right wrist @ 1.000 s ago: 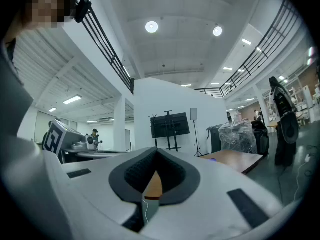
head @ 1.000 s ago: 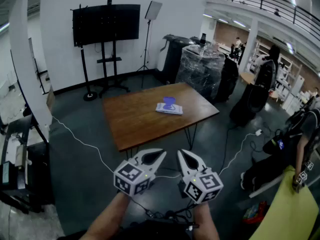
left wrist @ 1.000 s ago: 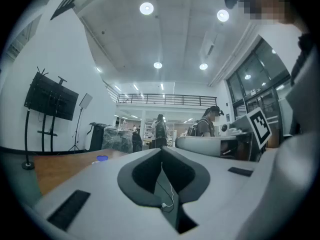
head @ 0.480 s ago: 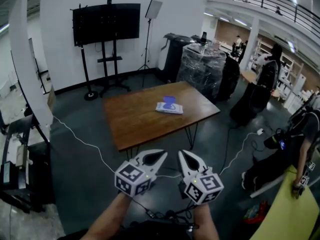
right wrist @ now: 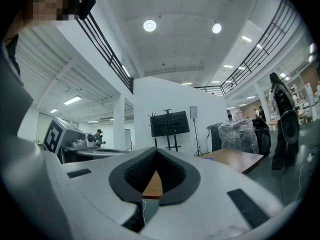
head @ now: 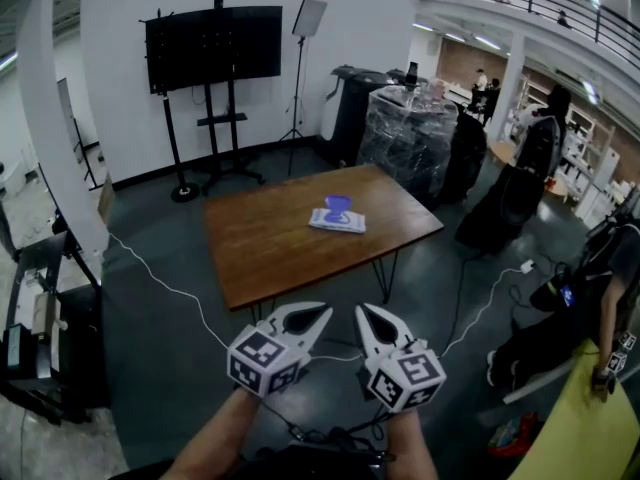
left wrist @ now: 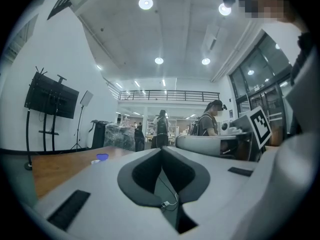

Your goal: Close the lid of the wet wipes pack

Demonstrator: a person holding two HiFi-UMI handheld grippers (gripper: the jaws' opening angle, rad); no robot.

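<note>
Wet wipes pack (head: 337, 220) lies flat near the middle of the wooden desk (head: 270, 248), its blue lid (head: 338, 205) standing up and open, well apart from both tools. I hold the left tool (head: 320, 310) and the right tool (head: 362, 311) side by side and level in front of me, pointed toward the desk across open floor. Each is clenched with nothing between its jaws, which I judge suits an approach: there is nothing to grasp yet, and a closed tip may serve to press the lid down. The head view alone gives the layout, with the pack, the whole desk top and a white cable (head: 170, 288) trailing over the floor. The left gripper view reduces the pack to a small blue speck above the desk's edge, yet it shows those jaws meeting at their tips. The right gripper view shows its own jaws together, with the desk off to its right side.
</note>
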